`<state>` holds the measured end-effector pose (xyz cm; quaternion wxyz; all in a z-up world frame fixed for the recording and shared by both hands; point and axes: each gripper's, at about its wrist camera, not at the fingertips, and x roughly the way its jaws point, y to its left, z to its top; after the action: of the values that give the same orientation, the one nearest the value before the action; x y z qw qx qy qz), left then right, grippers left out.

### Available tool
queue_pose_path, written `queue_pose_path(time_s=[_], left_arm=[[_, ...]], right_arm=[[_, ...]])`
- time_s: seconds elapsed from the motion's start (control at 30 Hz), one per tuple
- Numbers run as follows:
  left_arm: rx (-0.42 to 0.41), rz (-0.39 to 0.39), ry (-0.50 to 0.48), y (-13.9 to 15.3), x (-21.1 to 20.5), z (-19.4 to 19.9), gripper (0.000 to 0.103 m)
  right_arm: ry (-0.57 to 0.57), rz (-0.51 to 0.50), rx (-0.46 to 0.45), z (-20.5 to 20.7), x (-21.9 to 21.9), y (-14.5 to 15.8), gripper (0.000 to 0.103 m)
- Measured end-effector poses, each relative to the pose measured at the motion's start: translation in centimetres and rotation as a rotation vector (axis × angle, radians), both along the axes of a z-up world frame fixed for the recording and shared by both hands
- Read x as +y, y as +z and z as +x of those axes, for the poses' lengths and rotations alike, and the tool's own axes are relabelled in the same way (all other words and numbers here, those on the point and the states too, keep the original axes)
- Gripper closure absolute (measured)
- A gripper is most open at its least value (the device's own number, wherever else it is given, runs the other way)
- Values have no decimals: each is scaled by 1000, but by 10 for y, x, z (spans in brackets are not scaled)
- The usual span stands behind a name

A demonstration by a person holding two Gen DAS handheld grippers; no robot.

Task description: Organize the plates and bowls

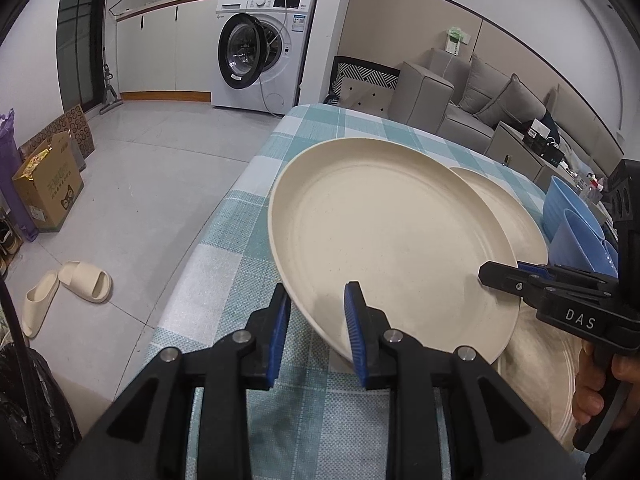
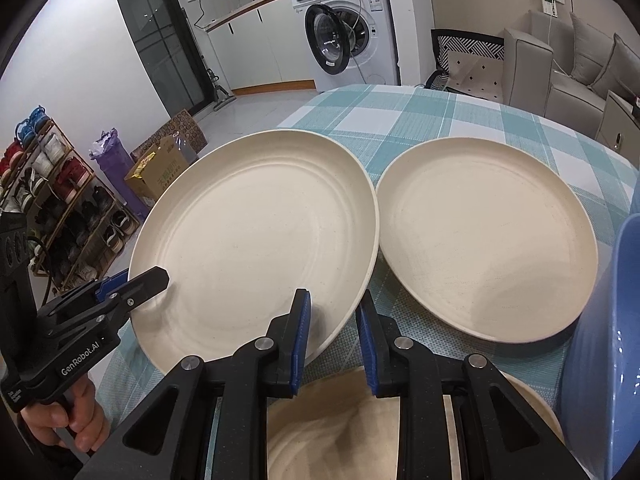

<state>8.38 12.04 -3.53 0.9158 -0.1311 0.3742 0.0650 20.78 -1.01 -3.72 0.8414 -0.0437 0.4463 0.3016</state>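
Left claw (image 2: 138, 282) marked "GenRobot.AI"

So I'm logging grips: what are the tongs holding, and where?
Both tongs, left and right, pinch the near rim of the same cream plate, tilted above the table.

A lived-in home: a washing machine (image 1: 262, 46) beside kitchen cabinets, a grey sofa (image 1: 476, 108), a shoe rack (image 2: 60, 208) and slippers (image 1: 66, 292) on the floor.
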Motion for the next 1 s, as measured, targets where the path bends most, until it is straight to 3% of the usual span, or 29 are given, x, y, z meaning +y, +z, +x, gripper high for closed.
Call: queue_pose_path(time_s=[1.0], left_arm=[[-34, 19, -104, 26, -38, -14, 77]], right_arm=[[-45, 53, -59, -39, -55, 34, 79]])
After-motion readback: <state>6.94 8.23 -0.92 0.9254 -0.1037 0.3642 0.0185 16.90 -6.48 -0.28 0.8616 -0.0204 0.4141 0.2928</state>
